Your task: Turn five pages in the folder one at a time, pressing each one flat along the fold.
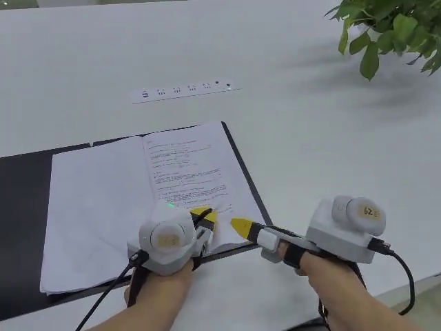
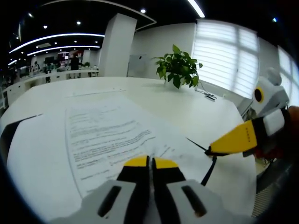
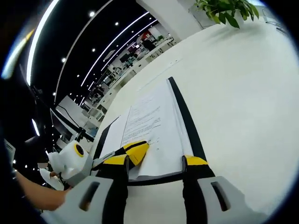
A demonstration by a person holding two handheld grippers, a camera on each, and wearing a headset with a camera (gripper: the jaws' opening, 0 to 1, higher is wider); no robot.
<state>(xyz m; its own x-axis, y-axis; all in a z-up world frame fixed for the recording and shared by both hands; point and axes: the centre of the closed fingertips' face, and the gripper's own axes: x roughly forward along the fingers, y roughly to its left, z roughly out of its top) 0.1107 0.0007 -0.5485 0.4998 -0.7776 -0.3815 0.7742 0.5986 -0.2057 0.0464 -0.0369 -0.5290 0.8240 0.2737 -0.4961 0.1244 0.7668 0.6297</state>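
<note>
In the bottom centre of the head view, our left gripper [image 1: 204,217], closed on nothing we can see, sits at the lower right corner of the printed page [image 1: 186,172], with the right gripper [image 1: 241,226], jaws spread wide and empty, just right of it.

- White table [image 1: 310,138]: wide, pale surface;
- Leafy green plant [image 1: 389,27]: at the table's far right;
- Flush socket strip [image 1: 185,89]: set in the tabletop;
- Window blinds [image 2: 224,51]: behind the plant.
</note>
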